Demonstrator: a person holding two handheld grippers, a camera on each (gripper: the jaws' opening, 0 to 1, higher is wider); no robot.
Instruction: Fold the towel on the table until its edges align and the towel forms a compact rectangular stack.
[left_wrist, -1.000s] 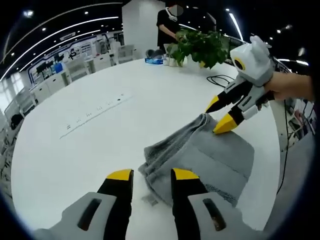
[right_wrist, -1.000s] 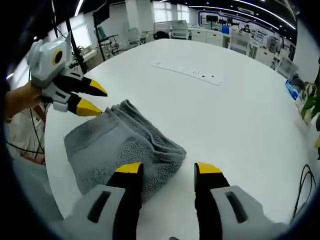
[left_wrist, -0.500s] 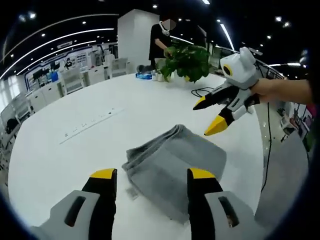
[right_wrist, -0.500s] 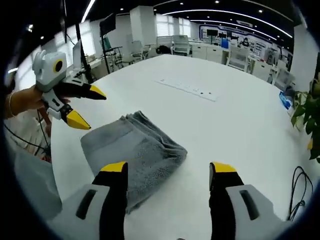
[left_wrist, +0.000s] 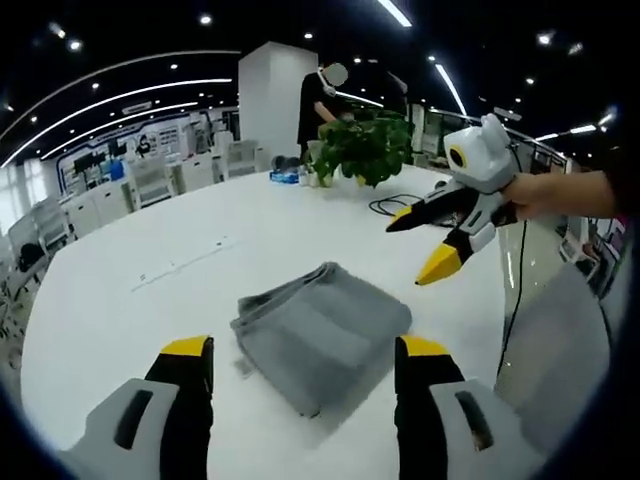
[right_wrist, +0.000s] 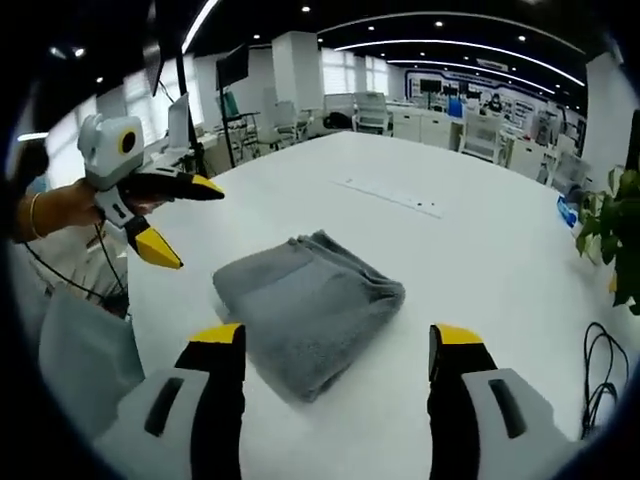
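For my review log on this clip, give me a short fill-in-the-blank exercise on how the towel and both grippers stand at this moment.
1. The towel lies on the white table as a folded stack, and its colour is ____.
2. The left gripper has its jaws ____, with nothing between them.
3. The right gripper is clear of the towel and its jaws are ____.
4. At the table's far side in the left gripper view stands a potted ____.

Missing words: grey; open; open; plant
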